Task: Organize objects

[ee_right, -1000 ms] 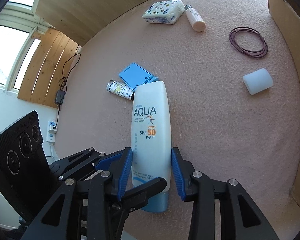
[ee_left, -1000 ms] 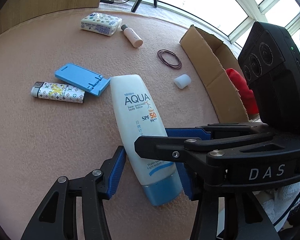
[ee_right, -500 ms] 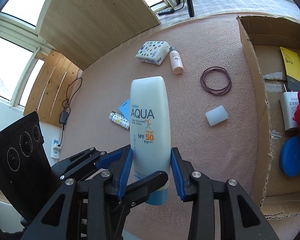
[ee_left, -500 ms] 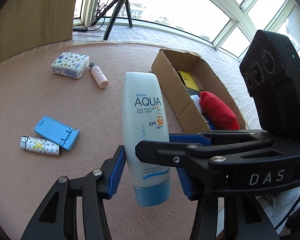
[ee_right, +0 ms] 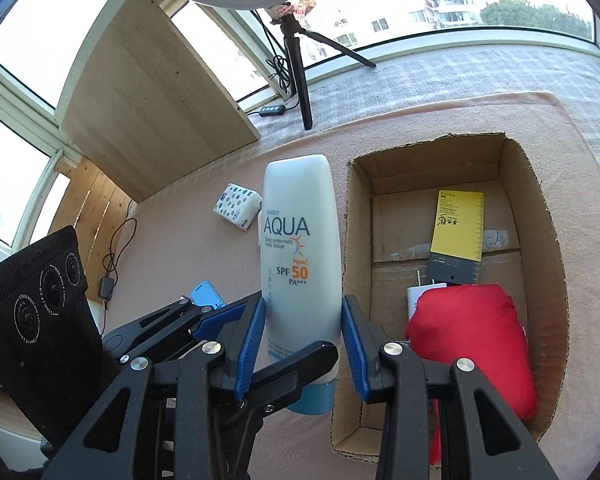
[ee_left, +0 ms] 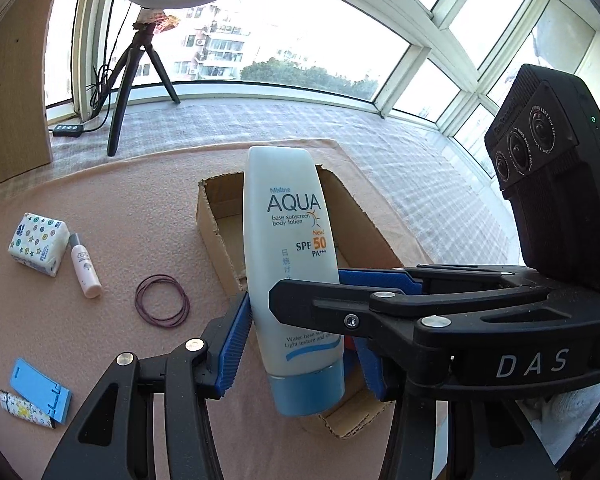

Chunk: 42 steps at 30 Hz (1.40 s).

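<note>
A white sunscreen tube (ee_left: 288, 220) with a blue cap hangs cap-down above the pink mat, held upright. My left gripper (ee_left: 300, 344) is shut on its lower part, blue pads on either side. My right gripper (ee_right: 302, 332) is shut on the same tube (ee_right: 300, 216) from the other side; its black finger crosses the tube in the left wrist view. The open cardboard box (ee_right: 356, 208) lies just right of the tube, which hangs by the box's left wall. In the left wrist view the box (ee_left: 220, 216) is partly hidden behind the tube.
Inside the box lie a red pouch (ee_right: 472, 340) and a yellow-grey card (ee_right: 458, 232). On the mat to the left are a tissue pack (ee_left: 38, 244), a small bottle (ee_left: 85, 268), rubber bands (ee_left: 162, 300), a blue stand (ee_left: 40, 390) and a patterned lighter (ee_left: 22, 408). A tripod (ee_left: 140, 80) stands at the window.
Both grippers have lifted the tube off the mat and carried it to the right, up to the box. The loose items on the mat now lie further left and below.
</note>
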### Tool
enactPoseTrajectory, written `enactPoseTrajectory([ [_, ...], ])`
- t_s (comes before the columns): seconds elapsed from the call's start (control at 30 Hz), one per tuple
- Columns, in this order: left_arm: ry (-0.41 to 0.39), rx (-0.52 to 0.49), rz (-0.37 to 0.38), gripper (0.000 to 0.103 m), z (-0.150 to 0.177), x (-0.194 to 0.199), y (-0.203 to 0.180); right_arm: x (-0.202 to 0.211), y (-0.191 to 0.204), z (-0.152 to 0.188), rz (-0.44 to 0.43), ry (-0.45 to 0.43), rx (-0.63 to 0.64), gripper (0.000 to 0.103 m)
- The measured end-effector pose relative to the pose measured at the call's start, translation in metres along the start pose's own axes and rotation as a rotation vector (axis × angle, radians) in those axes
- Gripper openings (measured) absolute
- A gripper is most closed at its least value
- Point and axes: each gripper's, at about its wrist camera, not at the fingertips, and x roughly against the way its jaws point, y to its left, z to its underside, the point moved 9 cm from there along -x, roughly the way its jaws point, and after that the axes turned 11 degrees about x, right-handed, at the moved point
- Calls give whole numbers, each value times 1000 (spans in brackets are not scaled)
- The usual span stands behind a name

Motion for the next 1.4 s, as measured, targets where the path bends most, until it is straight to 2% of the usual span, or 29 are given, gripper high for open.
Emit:
enactPoseTrajectory([
  [0.07, 16, 0, 21, 51, -5, -12, -11, 3, -12, -4, 4, -6, -15, 34],
  [0.23, 50, -15, 8, 52, -12, -45, -21, -1, -42, -8, 42, -1, -39, 34],
  [0.33, 55, -40, -57, 52, -15, -59, -16, -1, -57, -10, 89, -16, -59, 34],
  [0.43, 61, -27, -62, 52, -16, -62, -7, 4, -69, -11, 95, -41, -83, 39],
  [0.57, 46, -20, -69, 52, -18, -49, 9, 10, -72, -7, 103, -57, -89, 40],
  [0.7, 31, -17, -91, 52, -14, -31, 31, 13, -68, 1, 111, -71, -87, 40],
  [0.8, 30, -8, -113, 52, -6, -19, 52, 13, -60, 11, 133, -75, -67, 45],
  [0.97, 43, 10, -170, 52, 18, 2, 91, 16, -41, 29, 180, -102, -25, 46],
  [1.13, 56, 10, -215, 52, 35, 18, 118, 20, -15, 44, 188, -143, -1, 46],
  [1.33, 63, 31, -215, 51, 32, 19, 129, 24, 10, 63, 155, -187, -19, 46],
  [1.4, 71, 26, -209, 47, 27, 9, 123, 25, 16, 69, 148, -183, -27, 46],
])
